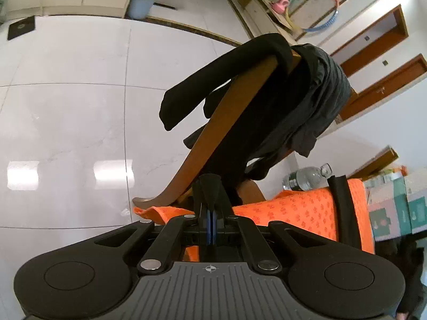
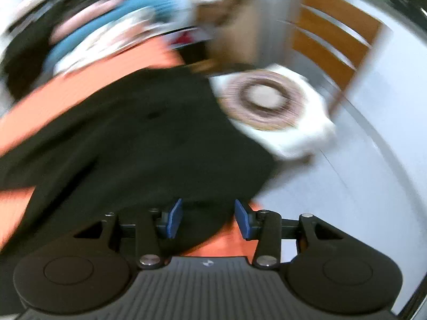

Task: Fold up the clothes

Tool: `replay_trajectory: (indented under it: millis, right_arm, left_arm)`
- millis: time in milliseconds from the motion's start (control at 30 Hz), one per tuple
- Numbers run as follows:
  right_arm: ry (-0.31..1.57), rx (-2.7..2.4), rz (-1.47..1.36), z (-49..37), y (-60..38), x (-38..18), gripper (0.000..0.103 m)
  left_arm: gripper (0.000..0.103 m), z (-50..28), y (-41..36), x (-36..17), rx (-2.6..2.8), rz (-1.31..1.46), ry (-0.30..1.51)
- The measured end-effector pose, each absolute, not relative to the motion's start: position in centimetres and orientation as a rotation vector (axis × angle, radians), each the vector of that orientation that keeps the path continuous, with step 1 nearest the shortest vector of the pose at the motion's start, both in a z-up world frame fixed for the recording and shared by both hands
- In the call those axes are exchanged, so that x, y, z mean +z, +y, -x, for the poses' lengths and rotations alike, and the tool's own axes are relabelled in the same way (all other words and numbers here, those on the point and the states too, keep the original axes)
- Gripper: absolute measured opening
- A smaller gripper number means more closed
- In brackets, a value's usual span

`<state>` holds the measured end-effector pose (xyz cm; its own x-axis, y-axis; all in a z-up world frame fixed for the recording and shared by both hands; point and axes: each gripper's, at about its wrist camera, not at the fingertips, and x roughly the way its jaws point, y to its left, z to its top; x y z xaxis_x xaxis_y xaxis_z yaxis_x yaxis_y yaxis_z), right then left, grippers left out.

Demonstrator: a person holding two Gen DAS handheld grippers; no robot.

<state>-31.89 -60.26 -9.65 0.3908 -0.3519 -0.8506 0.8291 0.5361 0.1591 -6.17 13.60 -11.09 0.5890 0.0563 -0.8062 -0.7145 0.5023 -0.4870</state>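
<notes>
Left wrist: black garment (image 1: 226, 144) hangs lengthwise down chair (image 1: 213, 133).

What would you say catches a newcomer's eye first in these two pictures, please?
Probably the wooden chair in the middle of the left wrist view, heaped with dark clothes, above the shut left gripper pinching black fabric. Next, the bright orange cloth spread at the lower right there. In the blurred right wrist view, a black garment lies across orange, with a white garment bearing a round print beside it.
</notes>
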Motion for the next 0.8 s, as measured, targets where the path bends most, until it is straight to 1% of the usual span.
replay_trajectory:
  millis: [33,133,200,233,267,333,367,533,667,800]
  right_arm:
    - [0.843,-0.843,-0.685,32.6,-61.0,-10.1,0.054]
    - [0.774,-0.864,-0.810,33.6,-62.0,-11.9,0.054]
    - [0.710,-0.888,-0.912,34.1,-62.4,-13.0,0.054]
    - [0.691,-0.904,-0.945,34.4,-62.5,-13.5,0.051]
    - [0.680,-0.922,-0.968,34.5,-62.6,-14.1,0.031]
    - [0.676,-0.946,-0.955,34.5,-62.2,-14.0,0.008]
    - [0.674,-0.958,-0.944,34.5,-62.0,-13.8,0.005]
    - [0.731,-1.003,-0.746,34.2,-60.1,-9.9,0.005]
    - [0.730,-1.020,-0.747,34.0,-60.0,-9.0,0.005]
    - [0.669,-1.011,-0.757,33.3,-60.3,-7.2,0.005]
  left_arm:
    - [0.004,6.3,13.3,-11.2,0.546,0.957,0.818]
    - [0.004,6.6,12.5,-11.3,0.587,0.956,0.818]
    - [0.004,6.8,12.5,-11.6,0.608,0.978,0.815]
    - [0.004,7.0,12.5,-11.6,0.619,0.990,0.812]
    - [0.004,7.1,12.6,-11.7,0.627,0.994,0.810]
    - [0.004,7.3,12.8,-11.5,0.643,0.988,0.809]
    - [0.004,7.4,12.9,-11.3,0.653,0.978,0.809]
    - [0.004,9.4,14.3,-9.1,0.673,0.946,0.787]
    - [0.004,9.7,14.6,-9.1,0.673,0.956,0.811]
    - [0.004,8.0,14.0,-7.5,0.637,0.971,0.772]
